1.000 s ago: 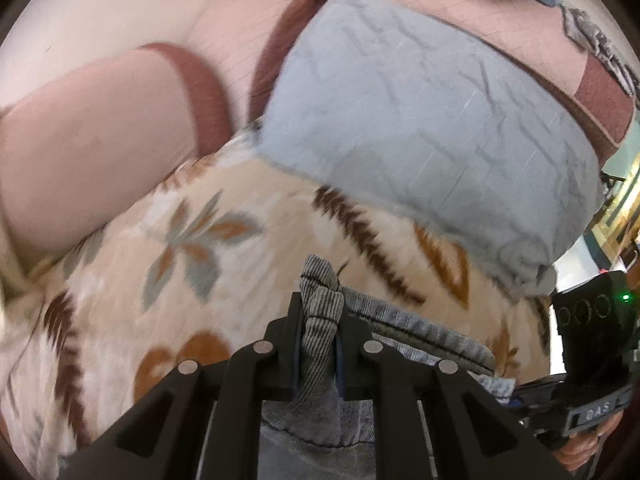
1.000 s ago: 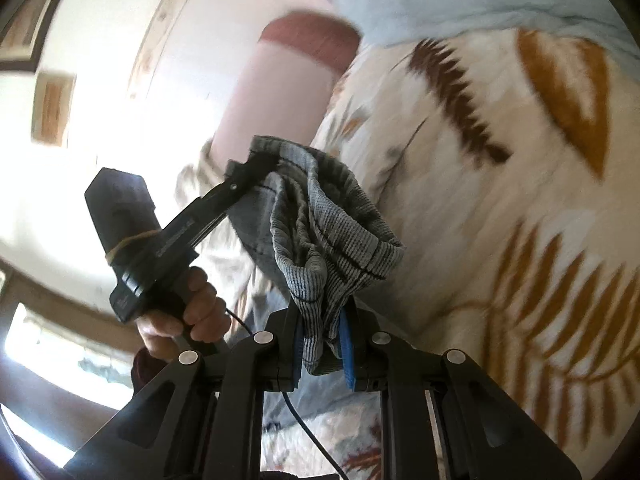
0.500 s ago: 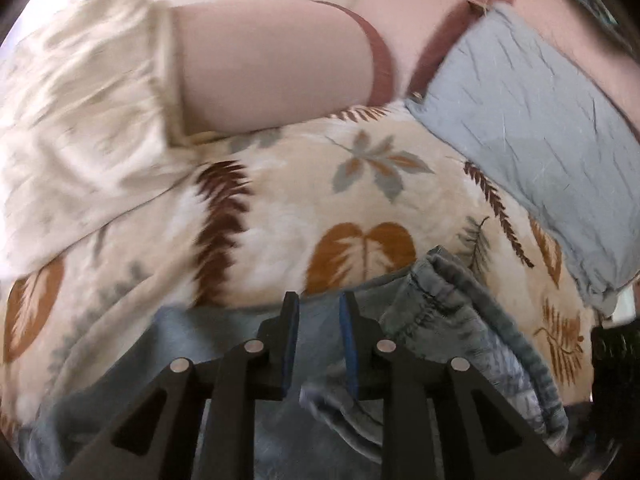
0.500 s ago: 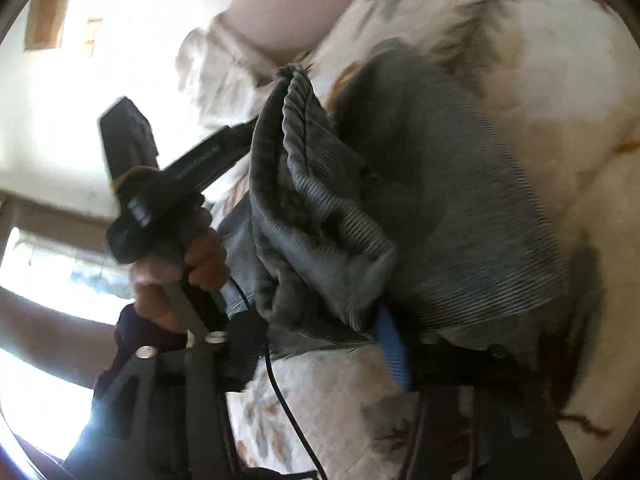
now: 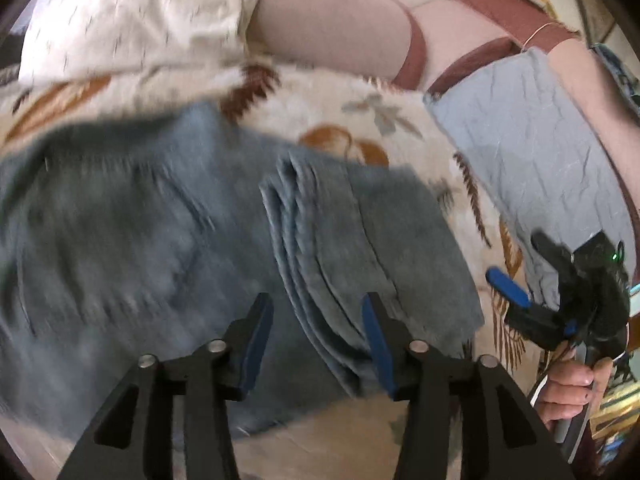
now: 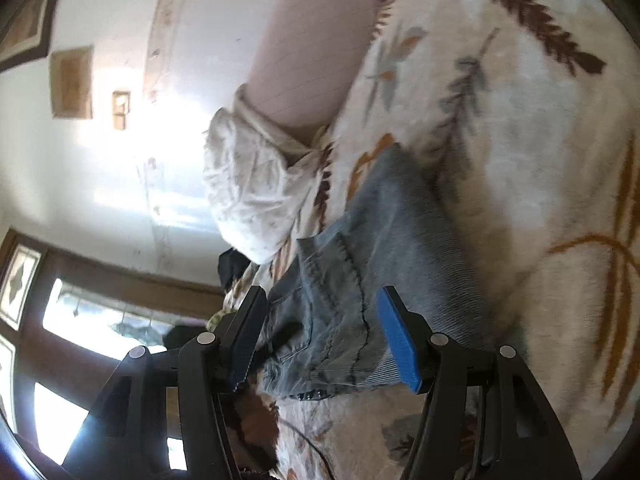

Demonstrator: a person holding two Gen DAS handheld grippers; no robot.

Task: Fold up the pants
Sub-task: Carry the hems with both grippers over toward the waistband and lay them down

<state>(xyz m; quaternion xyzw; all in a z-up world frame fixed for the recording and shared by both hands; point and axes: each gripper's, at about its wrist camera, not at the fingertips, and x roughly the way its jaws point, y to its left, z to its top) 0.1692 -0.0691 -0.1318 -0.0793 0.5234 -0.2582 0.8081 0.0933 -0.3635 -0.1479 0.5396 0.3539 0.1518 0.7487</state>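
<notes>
The grey-blue corduroy pants [image 5: 168,240] lie folded over on the leaf-patterned blanket [image 5: 340,120], with a stack of layered edges near the middle. My left gripper [image 5: 318,328] is open and empty just above the pants. My right gripper [image 6: 320,340] is open and empty over the pants' seamed end [image 6: 340,312]. The right gripper also shows at the right of the left wrist view [image 5: 532,276], off the pants' right edge.
A pale blue pillow [image 5: 532,152] lies at the far right of the blanket. A pink bolster with maroon bands [image 5: 340,28] and a crumpled cream cloth [image 5: 132,20] lie beyond the pants. A wall and window [image 6: 80,312] are at the left.
Both grippers held the pants lifted a second ago. They have laid the fabric down over the rest, opened, and drawn back.
</notes>
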